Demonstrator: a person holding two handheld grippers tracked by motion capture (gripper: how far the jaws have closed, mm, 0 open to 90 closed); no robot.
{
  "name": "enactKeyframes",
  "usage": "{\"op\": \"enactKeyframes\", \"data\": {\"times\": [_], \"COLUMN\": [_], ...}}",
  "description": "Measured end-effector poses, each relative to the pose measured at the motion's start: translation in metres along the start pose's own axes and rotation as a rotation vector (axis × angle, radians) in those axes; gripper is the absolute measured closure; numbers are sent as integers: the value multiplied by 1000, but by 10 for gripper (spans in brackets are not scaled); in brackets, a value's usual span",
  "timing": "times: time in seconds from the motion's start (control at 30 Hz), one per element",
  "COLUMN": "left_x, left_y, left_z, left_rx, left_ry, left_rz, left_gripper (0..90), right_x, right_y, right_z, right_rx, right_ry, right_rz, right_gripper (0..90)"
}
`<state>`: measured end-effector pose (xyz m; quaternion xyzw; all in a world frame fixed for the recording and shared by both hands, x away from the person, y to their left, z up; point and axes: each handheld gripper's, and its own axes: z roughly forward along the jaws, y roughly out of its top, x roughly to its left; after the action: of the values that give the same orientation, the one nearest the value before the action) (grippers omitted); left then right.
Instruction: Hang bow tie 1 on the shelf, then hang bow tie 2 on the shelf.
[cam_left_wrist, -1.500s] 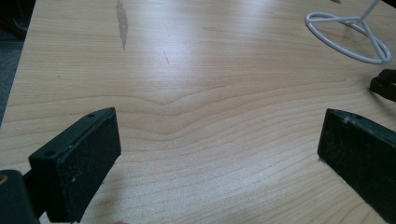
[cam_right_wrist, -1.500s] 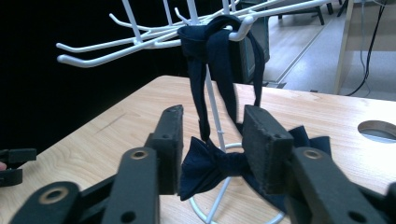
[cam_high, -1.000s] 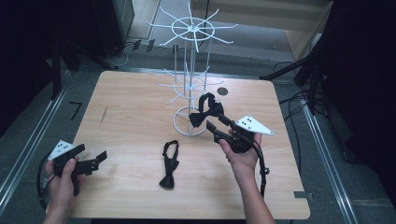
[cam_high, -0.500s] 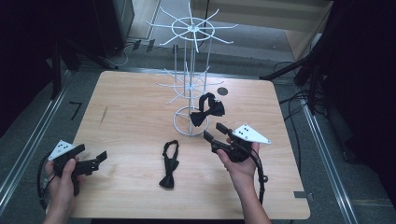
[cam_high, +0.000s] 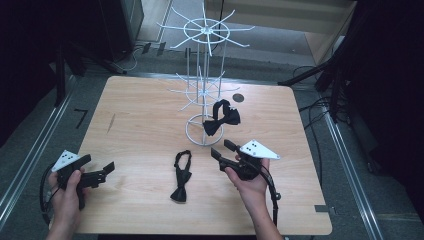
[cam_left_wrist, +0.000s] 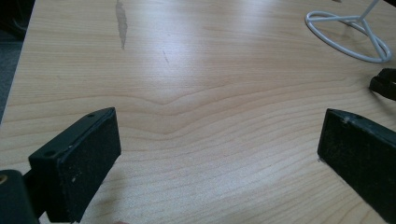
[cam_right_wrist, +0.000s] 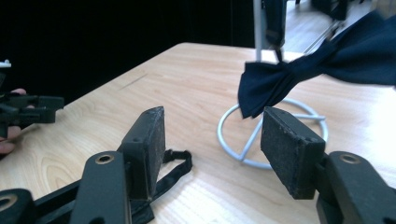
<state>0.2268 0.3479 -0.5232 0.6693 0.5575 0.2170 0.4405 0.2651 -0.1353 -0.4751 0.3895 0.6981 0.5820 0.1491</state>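
A black bow tie (cam_high: 221, 119) hangs on a low arm of the white wire rack (cam_high: 202, 85). It shows close up as a dark bow tie (cam_right_wrist: 317, 70) in the right gripper view. A second bow tie (cam_high: 181, 175) lies flat on the table in front of the rack's ring base (cam_high: 192, 135). My right gripper (cam_high: 221, 148) hovers open just right of it and below the hanging tie, with nothing between its jaws (cam_right_wrist: 212, 140). The lying tie's strap (cam_right_wrist: 175, 163) runs behind the left jaw. My left gripper (cam_high: 97, 164) rests open and empty at the front left (cam_left_wrist: 219, 140).
The wooden table (cam_high: 140, 110) has bare room on its left half and along its front edge. The rack's ring base (cam_left_wrist: 348, 42) is at the top right of the left gripper view. Cables and dark stands lie on the floor around the table.
My right gripper has drawn back from the hanging bow tie, toward the person and lower, nearer the table. The left gripper and both bow ties have stayed put.
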Motion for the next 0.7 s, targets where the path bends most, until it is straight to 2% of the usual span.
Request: {"op": "enactKeyframes", "data": {"times": [0.53,0.7], "left_x": [0,0], "left_y": [0,0], "left_z": [0,0], "left_rx": [1,2], "left_ry": [-1,-2], "left_rz": [1,1], "left_gripper": [0,0], "right_x": [20,24], "right_y": [-14,-17], "right_z": [22,26], "right_rx": [57,70], "right_ry": [42,48], "right_rz": [-15,-4], "right_gripper": [417,419]}}
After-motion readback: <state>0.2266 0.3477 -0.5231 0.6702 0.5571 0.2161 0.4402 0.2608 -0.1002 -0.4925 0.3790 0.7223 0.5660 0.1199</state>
